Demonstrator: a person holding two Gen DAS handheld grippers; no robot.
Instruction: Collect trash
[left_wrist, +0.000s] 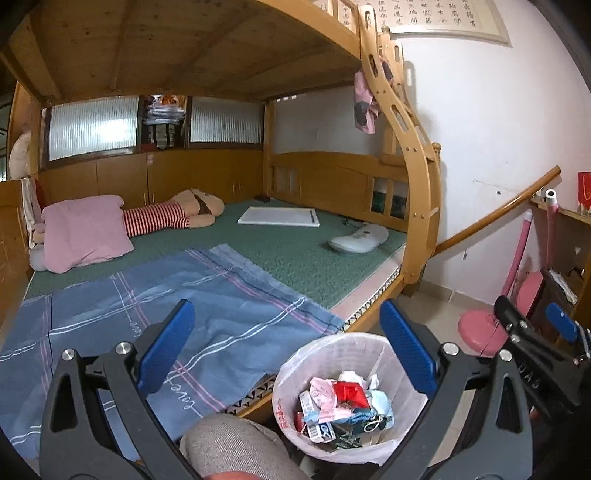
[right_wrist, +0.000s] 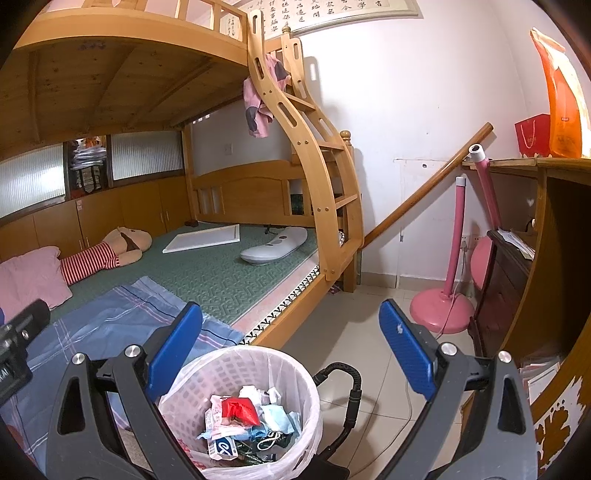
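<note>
A white lined trash bin (left_wrist: 295, 365) stands on the floor beside the bed and holds crumpled papers, wrappers and a red scrap (left_wrist: 349, 391). It also shows in the right wrist view (right_wrist: 291, 376), with the same trash (right_wrist: 240, 410) inside. My left gripper (left_wrist: 286, 345) is open and empty above the bin's near rim. My right gripper (right_wrist: 291, 345) is open and empty above the bin too. The right gripper shows at the right edge of the left wrist view (left_wrist: 535, 328).
A wooden bunk bed (left_wrist: 421, 206) with a green mat (left_wrist: 288, 251), blue checked sheet (left_wrist: 166, 306), pink pillow (left_wrist: 85, 232), plush doll (left_wrist: 173, 214) and white board (left_wrist: 279, 216). A pink fan stand (right_wrist: 441, 314) and wooden cabinet (right_wrist: 546, 258) stand at the right. A black cable (right_wrist: 351, 391) lies by the bin.
</note>
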